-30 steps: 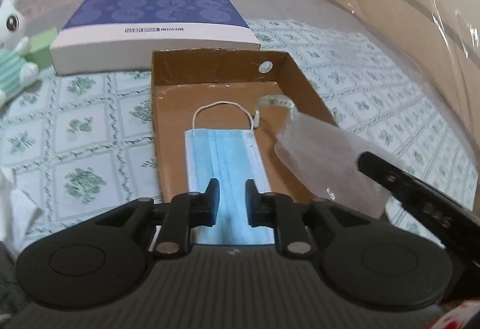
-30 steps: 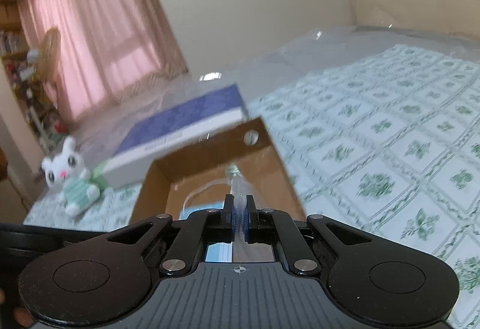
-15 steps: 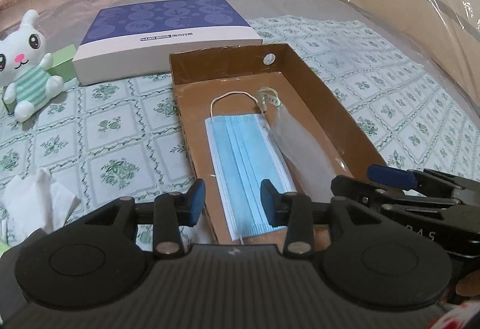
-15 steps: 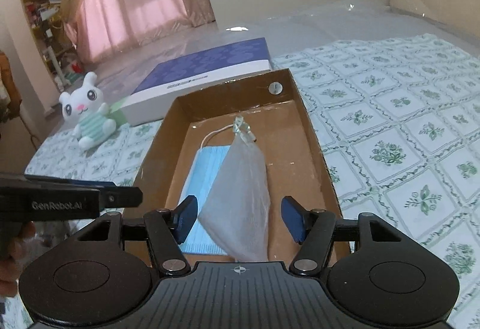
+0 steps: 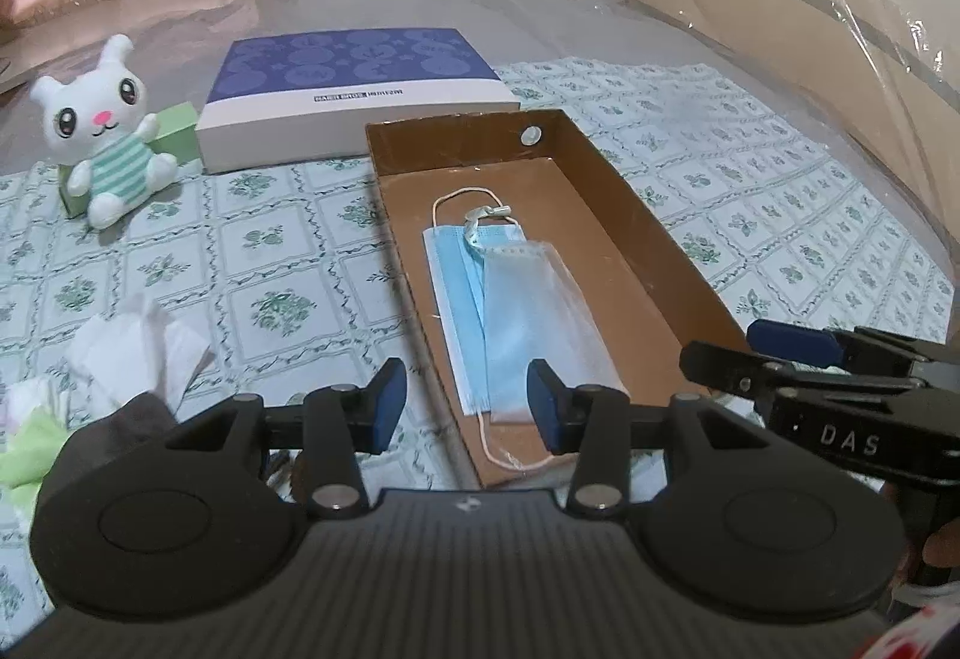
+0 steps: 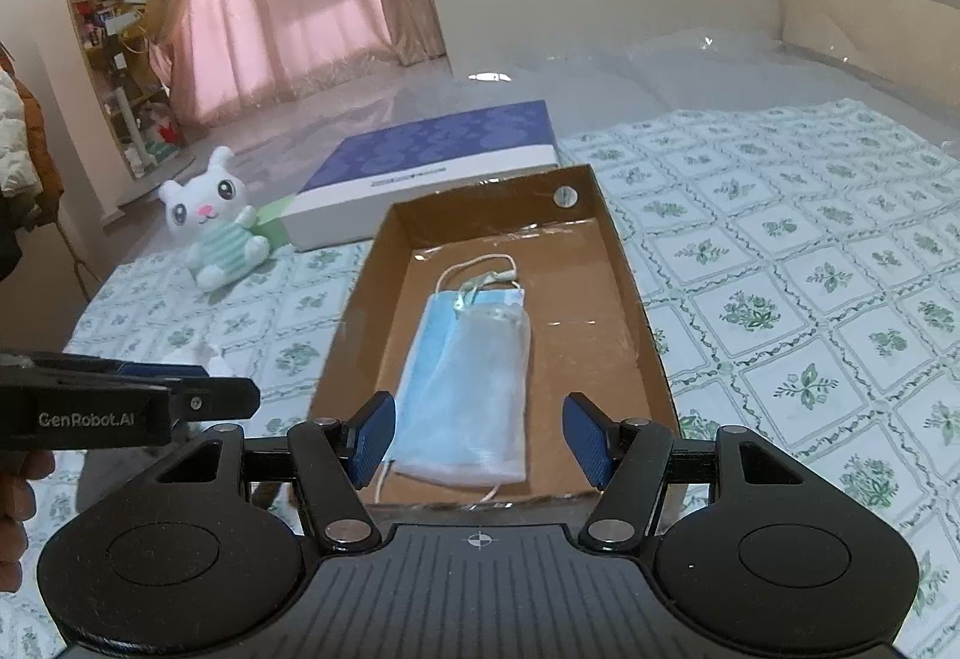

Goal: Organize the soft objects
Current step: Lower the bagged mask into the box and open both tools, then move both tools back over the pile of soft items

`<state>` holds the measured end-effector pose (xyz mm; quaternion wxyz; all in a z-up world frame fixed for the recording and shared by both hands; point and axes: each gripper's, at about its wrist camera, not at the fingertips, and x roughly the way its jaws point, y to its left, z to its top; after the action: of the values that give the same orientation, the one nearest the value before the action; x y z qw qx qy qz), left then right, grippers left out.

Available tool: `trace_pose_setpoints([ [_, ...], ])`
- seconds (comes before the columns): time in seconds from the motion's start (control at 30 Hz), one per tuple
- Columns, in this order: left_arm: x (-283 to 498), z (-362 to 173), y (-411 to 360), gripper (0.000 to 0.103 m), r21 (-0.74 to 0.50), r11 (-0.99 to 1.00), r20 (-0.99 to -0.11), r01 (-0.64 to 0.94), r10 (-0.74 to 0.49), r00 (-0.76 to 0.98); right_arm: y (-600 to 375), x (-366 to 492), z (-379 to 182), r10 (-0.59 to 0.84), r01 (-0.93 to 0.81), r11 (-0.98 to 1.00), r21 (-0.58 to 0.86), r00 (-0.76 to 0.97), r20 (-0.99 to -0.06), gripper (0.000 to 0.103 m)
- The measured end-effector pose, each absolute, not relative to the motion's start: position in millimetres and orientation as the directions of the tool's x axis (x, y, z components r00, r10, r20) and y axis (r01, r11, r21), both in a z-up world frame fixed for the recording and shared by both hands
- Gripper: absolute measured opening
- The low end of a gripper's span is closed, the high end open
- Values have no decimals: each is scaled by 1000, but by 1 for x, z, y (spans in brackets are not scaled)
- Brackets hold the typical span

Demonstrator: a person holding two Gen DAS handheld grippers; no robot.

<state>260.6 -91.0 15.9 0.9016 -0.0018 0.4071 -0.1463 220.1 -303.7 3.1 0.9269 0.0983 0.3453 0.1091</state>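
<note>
A blue face mask (image 5: 459, 311) lay flat inside the cardboard box (image 5: 630, 215), with a translucent white pouch (image 6: 489, 389) resting on top of it, overlapping its right part. Both grippers hovered at the near end of the box: the left gripper (image 5: 465, 406) had its jaws spread wide and empty, and the right gripper (image 6: 477, 437) was likewise wide apart, gripping nothing. Beyond the box sat a purple-lidded flat box (image 5: 354, 89), and left of that a plush bunny (image 5: 105, 131). Crumpled tissues (image 5: 129, 353) lay left of the cardboard box on the patterned sheet (image 5: 288, 251).
</note>
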Motion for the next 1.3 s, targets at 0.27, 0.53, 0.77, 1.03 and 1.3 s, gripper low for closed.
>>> trace_pose_setpoints([
  [0.27, 219, 36, -73, 42, -133, 960, -707, 248, -267, 655, -295, 190, 21, 279, -138, 953, 269, 744, -608, 62],
  [0.53, 175, 50, -50, 43, -119, 970, -691, 210, -233, 684, -279, 160, 34, 310, -174, 945, 276, 738, -599, 62],
  [0.77, 140, 60, -29, 43, -106, 981, -677, 160, -189, 712, -264, 139, 38, 347, -217, 935, 281, 726, -594, 62],
  [1.03, 94, 59, 2, 45, -92, 992, -673, 86, -125, 729, -243, 118, 35, 409, -294, 912, 285, 700, -586, 62],
  [1.3, 57, 54, 35, 45, -89, 996, -673, -11, -52, 738, -218, 106, 23, 474, -348, 881, 321, 650, -594, 62],
])
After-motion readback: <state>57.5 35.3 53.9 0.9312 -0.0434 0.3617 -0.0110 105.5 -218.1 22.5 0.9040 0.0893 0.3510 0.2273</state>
